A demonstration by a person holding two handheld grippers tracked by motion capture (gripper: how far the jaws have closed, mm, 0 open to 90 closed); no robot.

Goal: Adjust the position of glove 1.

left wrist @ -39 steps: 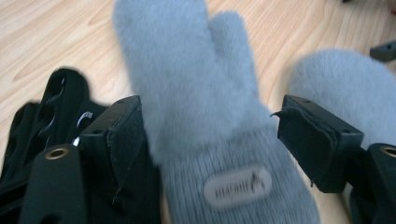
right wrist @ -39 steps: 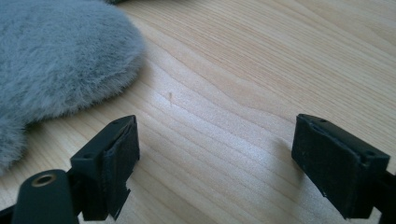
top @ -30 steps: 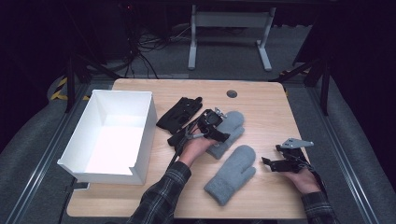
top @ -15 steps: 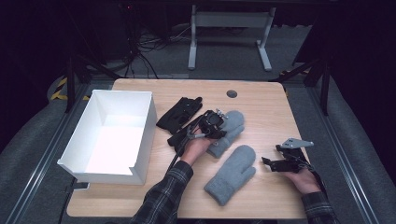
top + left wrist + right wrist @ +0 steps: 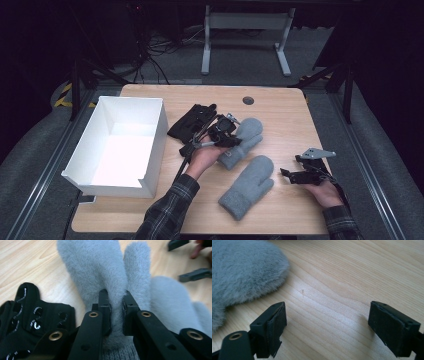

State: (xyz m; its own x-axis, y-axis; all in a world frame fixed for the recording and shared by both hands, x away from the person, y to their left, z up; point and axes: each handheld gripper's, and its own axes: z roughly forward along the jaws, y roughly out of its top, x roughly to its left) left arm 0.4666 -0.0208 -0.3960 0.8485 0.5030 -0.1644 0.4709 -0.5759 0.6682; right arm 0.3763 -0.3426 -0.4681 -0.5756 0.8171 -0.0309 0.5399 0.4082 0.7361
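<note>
fluffy grey fleece mitten (image 5: 100, 270); matt, smooth-grained wooden table (image 5: 352, 272)

mittens (image 5: 248, 186): grey (fuzzy) | gloves (image 5: 192, 121): black, silver squiggles | box (image 5: 155, 137): white | table (image 5: 280, 110): light wood

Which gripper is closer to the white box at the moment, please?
Left. The left gripper, pinching a grey mitten, is just beside the white box; the right gripper sits near the table's opposite edge.
</note>
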